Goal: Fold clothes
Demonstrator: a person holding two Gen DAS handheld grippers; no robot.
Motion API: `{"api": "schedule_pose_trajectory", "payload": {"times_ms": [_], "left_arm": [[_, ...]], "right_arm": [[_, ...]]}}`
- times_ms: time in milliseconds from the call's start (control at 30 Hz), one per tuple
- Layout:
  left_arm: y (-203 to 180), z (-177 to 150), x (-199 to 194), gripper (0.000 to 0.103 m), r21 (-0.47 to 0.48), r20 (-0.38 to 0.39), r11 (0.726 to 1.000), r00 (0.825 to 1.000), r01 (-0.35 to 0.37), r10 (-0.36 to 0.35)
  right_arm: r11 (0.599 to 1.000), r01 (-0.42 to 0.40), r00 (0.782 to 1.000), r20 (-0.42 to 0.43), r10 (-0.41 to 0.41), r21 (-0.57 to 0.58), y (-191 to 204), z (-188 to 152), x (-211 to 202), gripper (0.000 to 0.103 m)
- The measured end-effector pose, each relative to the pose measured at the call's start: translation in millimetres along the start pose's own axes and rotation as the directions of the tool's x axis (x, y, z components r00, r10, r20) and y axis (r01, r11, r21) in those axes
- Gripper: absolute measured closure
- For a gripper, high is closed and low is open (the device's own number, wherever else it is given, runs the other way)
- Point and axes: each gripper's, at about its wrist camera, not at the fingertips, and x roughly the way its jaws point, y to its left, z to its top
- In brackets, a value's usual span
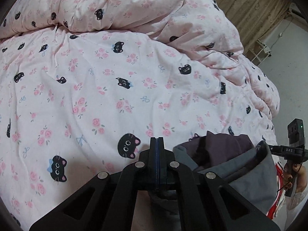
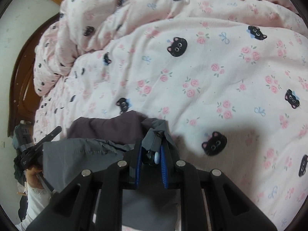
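A grey garment with a dark purple inner side hangs spread between my two grippers, low over the pink quilt. My left gripper has its fingers pressed flat together, with the garment's grey edge running under and behind them. In the right wrist view, my right gripper is shut on a bunched grey corner with a round white snap between the pads. The garment stretches left to the other gripper. The right gripper also shows at the right edge of the left wrist view.
A pink quilt printed with black cat heads and roses covers the bed, bunched in thick folds at the back. A dark wooden bed frame curves along the left. Grey floor and a white rack lie beyond the bed's edge.
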Motion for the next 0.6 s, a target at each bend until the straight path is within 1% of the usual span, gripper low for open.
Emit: {"api": "schedule_pose_trajectory", "payload": {"times_ms": [67, 167, 267, 333, 367, 400, 500, 600], "left_arm": [[-0.2, -0.8, -8.9, 0.103, 0.008, 0.026, 1.0, 1.0, 0.01, -0.01], [-11.2, -7.5, -36.1, 0.103, 0.063, 0.078, 0.996, 0.995, 0.058, -0.063], [-34.3, -18.0, -54.1, 0.103, 0.137, 0.057, 0.98, 0.987, 0.141, -0.15], [-55.8, -30.2, -58.6, 0.103, 0.197, 0.019, 0.961, 0.979, 0.194, -0.202], [-68.9, -39.1, -56.7, 0.103, 0.227, -0.011, 0.951, 0.977, 0.212, -0.215], [-80.6, -48.5, -51.1, 0.103, 0.251, -0.044, 0.945, 0.978, 0.211, -0.206], [-95.0, -66.8, -27.4, 0.103, 0.278, -0.084, 0.947, 0.986, 0.161, -0.143], [-90.8, -77.3, -4.9, 0.103, 0.268, -0.073, 0.96, 0.995, 0.083, -0.066]], "right_arm": [[1.0, 0.011, 1.0, -0.007, -0.011, 0.007, -0.7, 4.6, 7.9, 0.086], [0.999, 0.037, 0.999, -0.005, -0.037, 0.016, -1.7, 10.1, 13.6, 0.086], [0.997, 0.068, 0.998, -0.005, -0.068, 0.018, -1.2, 12.8, 15.6, 0.086], [0.995, 0.098, 0.995, -0.009, -0.098, 0.014, 1.2, 13.2, 16.1, 0.086], [0.994, 0.113, 0.994, -0.011, -0.113, 0.009, 2.6, 13.2, 16.2, 0.086], [0.992, 0.128, 0.992, -0.013, -0.128, 0.002, 4.4, 12.8, 15.9, 0.086], [0.984, 0.175, 0.984, -0.022, -0.175, -0.021, 9.6, 11.4, 15.4, 0.086], [0.977, 0.209, 0.977, -0.037, -0.211, -0.046, 13.2, 8.5, 16.5, 0.085]]}}
